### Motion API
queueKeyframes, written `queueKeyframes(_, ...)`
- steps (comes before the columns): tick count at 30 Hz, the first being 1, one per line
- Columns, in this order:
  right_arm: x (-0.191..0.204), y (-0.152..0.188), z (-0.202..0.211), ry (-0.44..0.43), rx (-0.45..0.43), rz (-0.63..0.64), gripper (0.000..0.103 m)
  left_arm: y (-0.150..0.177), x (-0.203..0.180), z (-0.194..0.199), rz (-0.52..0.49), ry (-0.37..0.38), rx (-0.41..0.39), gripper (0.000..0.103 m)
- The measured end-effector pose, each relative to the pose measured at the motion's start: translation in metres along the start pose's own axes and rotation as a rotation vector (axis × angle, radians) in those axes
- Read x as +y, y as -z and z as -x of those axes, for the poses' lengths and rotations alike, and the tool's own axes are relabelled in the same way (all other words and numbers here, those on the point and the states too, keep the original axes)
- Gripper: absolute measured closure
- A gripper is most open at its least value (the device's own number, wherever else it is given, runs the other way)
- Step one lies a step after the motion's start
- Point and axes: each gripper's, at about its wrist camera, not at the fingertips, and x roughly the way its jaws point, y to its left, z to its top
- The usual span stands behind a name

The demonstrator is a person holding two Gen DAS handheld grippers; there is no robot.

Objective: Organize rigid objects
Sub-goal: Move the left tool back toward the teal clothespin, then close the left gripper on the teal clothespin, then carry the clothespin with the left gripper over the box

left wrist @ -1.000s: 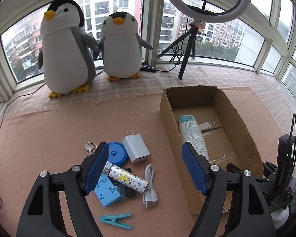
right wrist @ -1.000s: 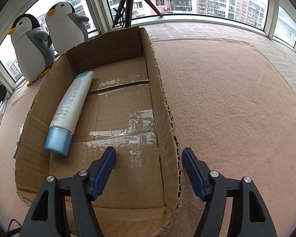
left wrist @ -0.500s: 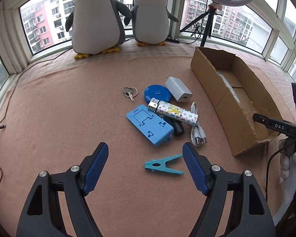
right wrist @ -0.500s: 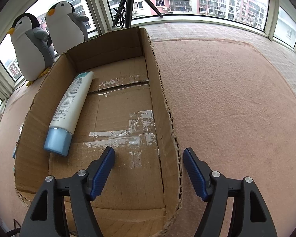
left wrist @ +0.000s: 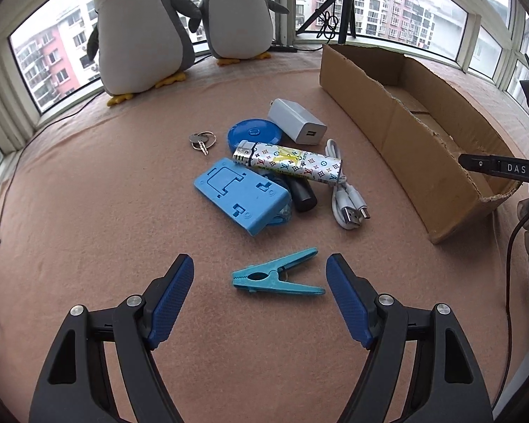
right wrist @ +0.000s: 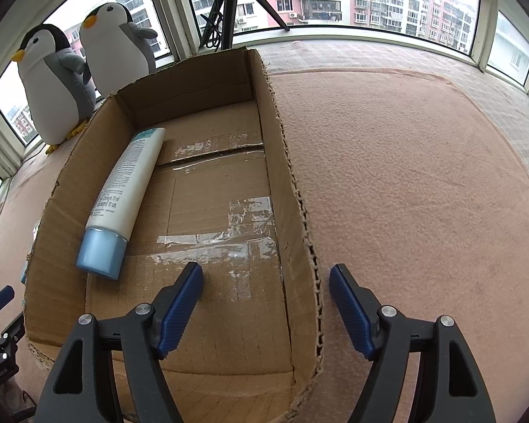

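Clothespin [left wrist: 277, 274] pickup next: left tongs [left wrist: 261, 298] gape empty around it; right tongs [right wrist: 266, 308], opening, straddle box wall [right wrist: 301, 246], holding nothing.

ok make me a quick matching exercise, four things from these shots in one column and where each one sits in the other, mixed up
Things:
1. white tube with pale blue cap
2. teal plastic clothes peg
3. small ring of metal keys
4. white USB cable

Places:
A. left of the round blue disc
B. inside the cardboard box
C. nearest the left tool's pads
D. right of the patterned lighter

Pairs: 1-B, 2-C, 3-A, 4-D
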Motion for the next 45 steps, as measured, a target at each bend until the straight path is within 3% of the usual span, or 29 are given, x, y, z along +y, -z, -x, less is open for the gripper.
queueKeyframes(9, 0.0, -0.001, 0.0, 0.0, 0.0, 0.001, 0.032, 0.002, -0.002, -0.008, -0.011, -0.008, -0.001, 0.027)
queueKeyframes(17, 0.0, -0.001, 0.0, 0.0, 0.0, 0.001, 0.032, 0.005, -0.007, -0.007, -0.013, 0.022, 0.003, 0.048)
queueKeyframes(30, 0.0, -0.001, 0.0, 0.0, 0.0, 0.002, 0.032, 0.004, 0.01, -0.005, 0.1, 0.073, 0.004, 0.049)
queueKeyframes(36, 0.0, -0.001, 0.0, 0.0, 0.0, 0.003, 0.032, 0.001, 0.019, 0.006, 0.121, 0.053, -0.016, 0.049)
queueKeyframes(45, 0.001, -0.001, 0.0, 0.0, 0.0, 0.002, 0.032, -0.04, 0.01, 0.036, 0.091, 0.091, -0.096, 0.049)
